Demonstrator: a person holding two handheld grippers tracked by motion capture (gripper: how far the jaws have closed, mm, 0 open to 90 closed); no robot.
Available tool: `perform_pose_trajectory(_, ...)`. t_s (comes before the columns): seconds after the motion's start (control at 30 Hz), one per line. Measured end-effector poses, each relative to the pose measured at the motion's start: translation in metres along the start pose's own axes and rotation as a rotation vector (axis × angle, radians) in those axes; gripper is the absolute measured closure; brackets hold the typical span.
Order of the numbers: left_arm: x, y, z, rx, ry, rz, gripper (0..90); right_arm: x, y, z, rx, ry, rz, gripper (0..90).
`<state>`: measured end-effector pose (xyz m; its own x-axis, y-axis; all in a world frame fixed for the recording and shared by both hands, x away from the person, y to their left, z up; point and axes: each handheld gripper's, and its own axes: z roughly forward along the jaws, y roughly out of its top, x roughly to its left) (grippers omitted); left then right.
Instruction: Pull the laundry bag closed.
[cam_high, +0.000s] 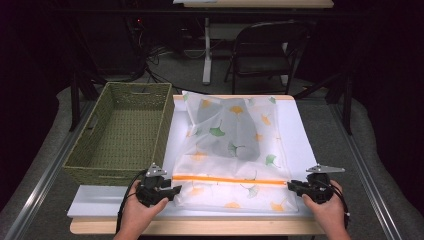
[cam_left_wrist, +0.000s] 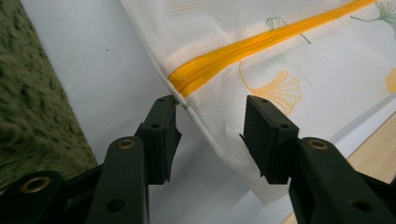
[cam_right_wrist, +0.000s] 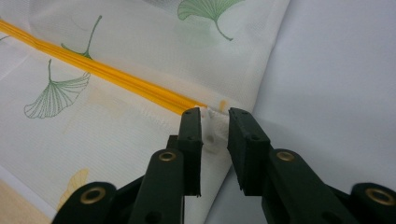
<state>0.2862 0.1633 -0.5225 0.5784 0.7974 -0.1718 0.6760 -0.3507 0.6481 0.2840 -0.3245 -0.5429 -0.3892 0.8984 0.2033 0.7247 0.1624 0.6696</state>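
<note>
Bag: mesh laundry bag (cam_high: 235, 150) lay flat on the table (cam_high: 305, 135); zipper (cam_high: 230, 179) ran jaw to jaw.
Left gripper (cam_left_wrist: 212, 135): jaws half open, bag's corner loose between them.
Right gripper (cam_right_wrist: 215, 140): jaws slightly parted, other corner between, unpinched.

1. Mesh laundry bags (cam_high: 235, 150): one, white with a ginkgo-leaf print.
2. Orange zippers (cam_high: 230, 179): one, running across the bag.
3. Woven green baskets (cam_high: 95, 157): one, rectangular.
4. Handheld grippers: two, a left gripper (cam_high: 172, 192) and a right gripper (cam_high: 291, 186), each with two black jaws.
5. Hands: two, a left hand (cam_high: 140, 214) and a right hand (cam_high: 327, 210).
6. White mats (cam_high: 300, 130) on the tabletop (cam_high: 200, 227): one.
7. Folding chairs (cam_high: 262, 50): one, beyond the tabletop.
</note>
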Motion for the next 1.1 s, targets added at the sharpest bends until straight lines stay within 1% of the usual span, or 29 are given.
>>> perform_pose_trajectory(0.07, 0.0, 0.0, -0.004, -0.013, 0.002, -0.003, 51.7, 0.001, 0.001, -0.002, -0.013, 0.001, 0.003, 71.0)
perform_pose_trajectory(0.1, 0.0, 0.0, -0.006, -0.013, 0.0, -0.007, 51.4, 0.001, 0.002, -0.003, -0.021, -0.001, -0.004, 69.7)
perform_pose_trajectory(0.13, 0.0, 0.0, -0.008, -0.016, 0.003, -0.01, 51.4, 0.002, 0.003, -0.005, -0.034, -0.001, -0.001, 67.9)
perform_pose_trajectory(0.17, 0.001, 0.001, -0.01, -0.02, 0.003, -0.006, 51.4, 0.003, 0.004, -0.007, -0.043, -0.002, -0.009, 66.7)
perform_pose_trajectory(0.2, 0.0, 0.001, -0.012, -0.023, 0.003, -0.011, 51.4, 0.005, 0.005, -0.008, -0.053, -0.006, -0.014, 66.1)
perform_pose_trajectory(0.27, 0.0, 0.002, -0.016, -0.029, 0.002, 0.002, 51.4, 0.01, 0.007, -0.012, -0.069, 0.002, -0.031, 65.1)
perform_pose_trajectory(0.3, -0.001, 0.002, -0.018, -0.033, 0.002, -0.003, 51.4, 0.013, 0.008, -0.013, -0.078, 0.009, -0.039, 64.8)
perform_pose_trajectory(0.37, -0.001, 0.003, -0.02, -0.035, 0.001, 0.004, 51.4, 0.019, 0.01, -0.013, -0.086, 0.022, -0.061, 64.2)
perform_pose_trajectory(0.5, -0.002, 0.002, -0.021, -0.024, -0.009, 0.02, 51.1, 0.032, 0.012, -0.01, -0.079, 0.046, -0.099, 64.1)
perform_pose_trajectory(0.57, -0.003, 0.002, -0.02, -0.024, -0.009, 0.016, 51.0, 0.038, 0.012, -0.006, -0.082, 0.054, -0.122, 64.2)
perform_pose_trajectory(0.6, -0.004, 0.002, -0.02, -0.024, -0.009, 0.016, 50.8, 0.041, 0.011, -0.005, -0.081, 0.058, -0.124, 64.4)
perform_pose_trajectory(0.63, -0.003, 0.002, -0.021, -0.024, -0.014, 0.026, 50.8, 0.043, 0.011, -0.002, -0.083, 0.063, -0.135, 64.4)
perform_pose_trajectory(0.67, -0.004, 0.002, -0.021, -0.028, -0.01, 0.021, 50.7, 0.046, 0.011, -0.001, -0.081, 0.07, -0.139, 64.4)
perform_pose_trajectory(0.77, -0.004, 0.001, -0.021, -0.035, -0.015, 0.024, 50.4, 0.056, 0.011, 0.004, -0.077, 0.087, -0.167, 63.8)
perform_pose_trajectory(0.8, -0.003, 0.001, -0.022, -0.03, -0.024, 0.03, 50.4, 0.059, 0.01, 0.005, -0.072, 0.088, -0.171, 63.5)
perform_pose_trajectory(0.83, -0.003, 0.001, -0.021, -0.026, -0.02, 0.04, 50.4, 0.062, 0.01, 0.007, -0.067, 0.095, -0.18, 63.3)
perform_pose_trajectory(0.87, -0.003, 0.001, -0.021, -0.026, -0.02, 0.04, 50.4, 0.064, 0.01, 0.009, -0.064, 0.1, -0.198, 63.2)
perform_pose_trajectory(1.0, -0.001, -0.002, -0.019, -0.019, -0.019, 0.042, 50.3, 0.073, 0.01, 0.015, -0.047, 0.118, -0.235, 62.7)
perform_pose_trajectory(1.03, -0.001, -0.002, -0.019, -0.013, -0.023, 0.039, 50.3, 0.074, 0.01, 0.016, -0.047, 0.121, -0.236, 62.6)
perform_pose_trajectory(1.1, 0.0, -0.002, -0.018, -0.016, -0.019, 0.038, 50.3, 0.076, 0.009, 0.018, -0.053, 0.133, -0.244, 62.2)
